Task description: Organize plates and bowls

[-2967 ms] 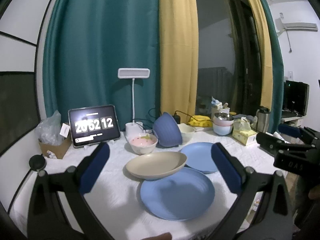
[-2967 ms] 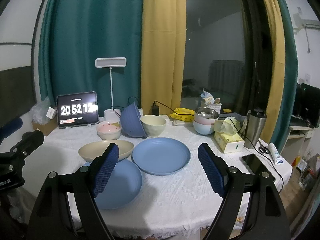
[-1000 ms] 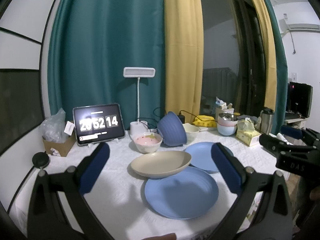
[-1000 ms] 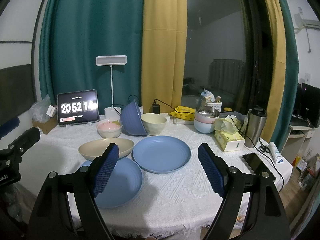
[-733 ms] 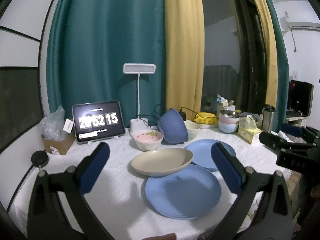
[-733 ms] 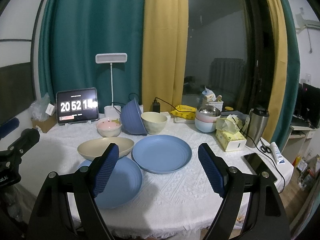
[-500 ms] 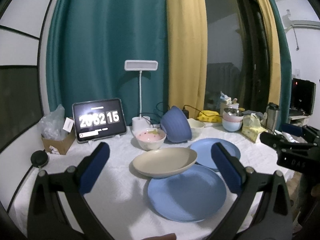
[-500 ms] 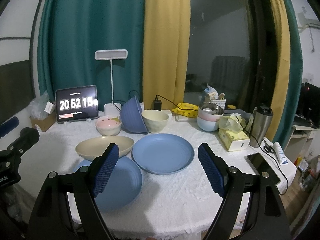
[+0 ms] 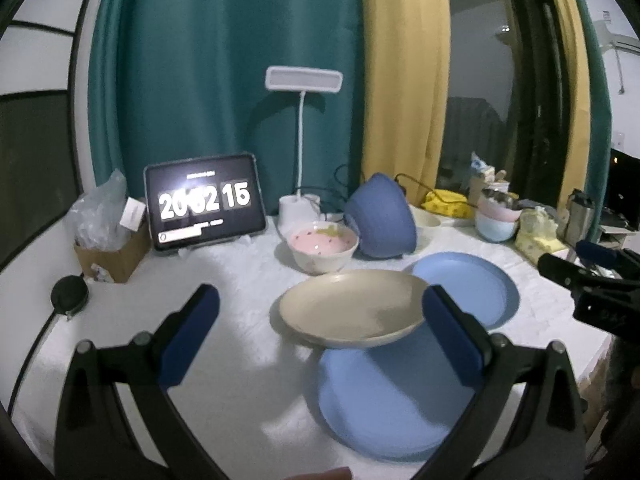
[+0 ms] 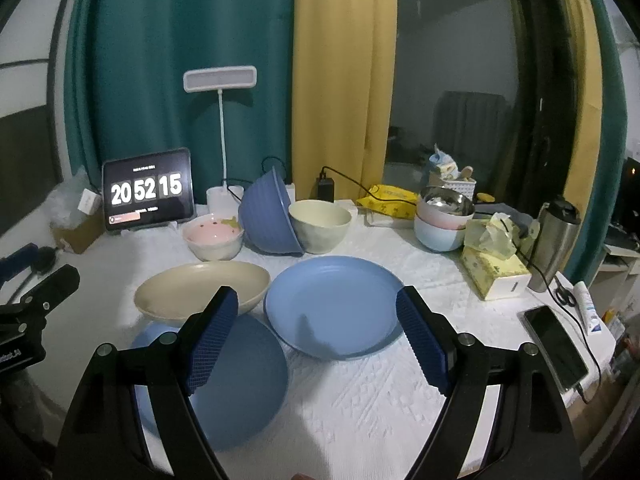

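Note:
A beige shallow plate [image 9: 352, 306] rests partly on the near blue plate [image 9: 396, 400]; a second blue plate [image 9: 476, 284] lies to their right. Behind stand a pink bowl [image 9: 322, 246], a tilted blue bowl [image 9: 382, 218] and a cream bowl [image 10: 320, 226]. My left gripper [image 9: 320, 334] is open and empty, low over the cloth just before the beige plate. My right gripper [image 10: 316, 334] is open and empty above the second blue plate [image 10: 334, 304], with the beige plate [image 10: 202, 288] and the near blue plate [image 10: 236, 380] to its left.
A tablet clock [image 9: 204, 204], a white lamp [image 9: 302, 128] and a cardboard box [image 9: 110, 252] stand at the back left. Stacked bowls [image 10: 442, 216], a tissue box [image 10: 496, 268], a steel flask [image 10: 558, 240] and a phone [image 10: 554, 340] are at the right.
Both grippers have moved forward and lower toward the plates, which now look larger. Both stay open and empty. No dish has moved.

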`<state>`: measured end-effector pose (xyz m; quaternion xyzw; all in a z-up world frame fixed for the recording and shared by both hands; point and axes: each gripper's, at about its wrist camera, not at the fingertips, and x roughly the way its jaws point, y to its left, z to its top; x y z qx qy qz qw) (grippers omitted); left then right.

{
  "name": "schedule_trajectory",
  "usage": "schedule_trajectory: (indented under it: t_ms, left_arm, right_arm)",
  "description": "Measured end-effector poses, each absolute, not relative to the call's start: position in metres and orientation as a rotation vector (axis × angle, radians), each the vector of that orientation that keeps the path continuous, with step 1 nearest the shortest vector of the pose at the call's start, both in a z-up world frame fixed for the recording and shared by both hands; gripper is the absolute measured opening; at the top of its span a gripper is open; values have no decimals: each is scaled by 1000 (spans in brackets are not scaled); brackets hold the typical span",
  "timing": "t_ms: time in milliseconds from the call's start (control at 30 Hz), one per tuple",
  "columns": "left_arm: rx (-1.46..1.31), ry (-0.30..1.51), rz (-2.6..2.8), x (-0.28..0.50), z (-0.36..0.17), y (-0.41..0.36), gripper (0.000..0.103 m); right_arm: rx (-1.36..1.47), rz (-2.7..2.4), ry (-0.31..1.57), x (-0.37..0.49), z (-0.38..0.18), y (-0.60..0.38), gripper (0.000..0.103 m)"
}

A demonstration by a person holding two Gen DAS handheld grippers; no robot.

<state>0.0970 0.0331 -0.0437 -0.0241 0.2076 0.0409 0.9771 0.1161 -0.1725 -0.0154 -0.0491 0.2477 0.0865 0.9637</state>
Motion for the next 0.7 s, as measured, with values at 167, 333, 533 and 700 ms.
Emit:
schedule_trajectory:
  t_ms: [167,333,533,700]
  left_arm:
    - [-73,459,107,121,-54,43,102]
    - [-79,492,122,141,-62,48,102]
    - [-86,551,149,165,-76,55,102]
    - [-100,602,170,186,-91,66,102]
  right_arm:
    - [-103,179,531,141,-23,-170,84]
    - [-108,185,558,163,-30,-166,84]
    - [-106,201,593,191,-39,-158,84]
    - [-108,217,627,210,-50,-151,84]
